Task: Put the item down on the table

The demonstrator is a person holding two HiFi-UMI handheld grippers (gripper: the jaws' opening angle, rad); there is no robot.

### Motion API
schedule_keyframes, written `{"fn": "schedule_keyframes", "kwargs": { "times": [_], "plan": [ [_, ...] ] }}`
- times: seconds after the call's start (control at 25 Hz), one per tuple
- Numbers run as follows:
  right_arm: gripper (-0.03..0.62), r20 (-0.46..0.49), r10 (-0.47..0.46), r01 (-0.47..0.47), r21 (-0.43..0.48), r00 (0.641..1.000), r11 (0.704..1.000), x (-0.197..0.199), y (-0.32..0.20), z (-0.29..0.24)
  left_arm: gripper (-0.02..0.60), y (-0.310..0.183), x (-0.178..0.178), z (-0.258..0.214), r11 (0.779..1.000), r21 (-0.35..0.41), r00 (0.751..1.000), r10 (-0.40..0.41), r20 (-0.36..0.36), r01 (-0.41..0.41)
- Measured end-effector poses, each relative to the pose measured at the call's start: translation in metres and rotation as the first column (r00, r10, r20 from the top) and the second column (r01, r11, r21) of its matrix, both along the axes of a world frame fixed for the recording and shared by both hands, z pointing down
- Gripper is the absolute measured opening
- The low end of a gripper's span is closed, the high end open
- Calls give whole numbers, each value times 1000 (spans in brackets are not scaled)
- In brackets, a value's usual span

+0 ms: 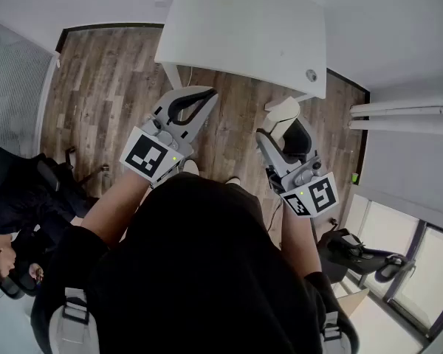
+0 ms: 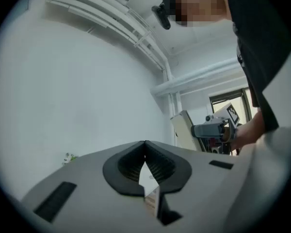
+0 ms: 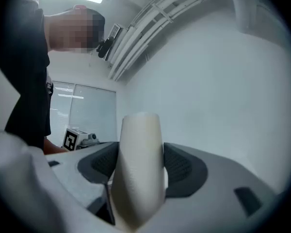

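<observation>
The item [image 3: 138,174] is a cream-white, tapered, rounded piece. It stands upright between the jaws of my right gripper [image 3: 141,147], and both dark pads press on its sides. In the head view the right gripper [image 1: 283,121] holds the item [image 1: 282,112] in the air above the wooden floor, just short of the near edge of the white table [image 1: 244,28]. My left gripper [image 1: 209,94] hovers to the left of it at about the same height. Its jaws [image 2: 145,142] meet at the tips and hold nothing.
A small round object [image 1: 311,75] lies near the table's right corner. A seated person [image 1: 15,198] is at the lower left and an office chair [image 1: 362,255] at the lower right. White pipes [image 1: 406,109] run along the right wall.
</observation>
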State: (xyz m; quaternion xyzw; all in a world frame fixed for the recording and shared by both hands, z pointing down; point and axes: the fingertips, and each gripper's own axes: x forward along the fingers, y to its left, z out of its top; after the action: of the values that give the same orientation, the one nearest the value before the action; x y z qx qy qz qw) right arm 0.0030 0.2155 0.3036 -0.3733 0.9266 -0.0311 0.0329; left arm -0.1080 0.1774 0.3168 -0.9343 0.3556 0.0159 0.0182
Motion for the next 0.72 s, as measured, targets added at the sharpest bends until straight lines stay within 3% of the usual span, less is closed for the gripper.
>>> {"fn": "schedule_keyframes", "kwargs": {
  "times": [0.16,0.44,0.72],
  "plan": [
    [293,4,-24,24,20,1000,1000,-5,33,-9,-6,35,10,-15,1000,13,999,17,-28,-17],
    [293,33,-71,70,8,997,997,4,77,-8,-6,84,28,-15,1000,-12,1000,-2,-17,2],
    [293,47,-101,101,11,994,995,5,93,-6,-6,107,32,-16,999,-16,999,-37,-7,37]
  ]
}}
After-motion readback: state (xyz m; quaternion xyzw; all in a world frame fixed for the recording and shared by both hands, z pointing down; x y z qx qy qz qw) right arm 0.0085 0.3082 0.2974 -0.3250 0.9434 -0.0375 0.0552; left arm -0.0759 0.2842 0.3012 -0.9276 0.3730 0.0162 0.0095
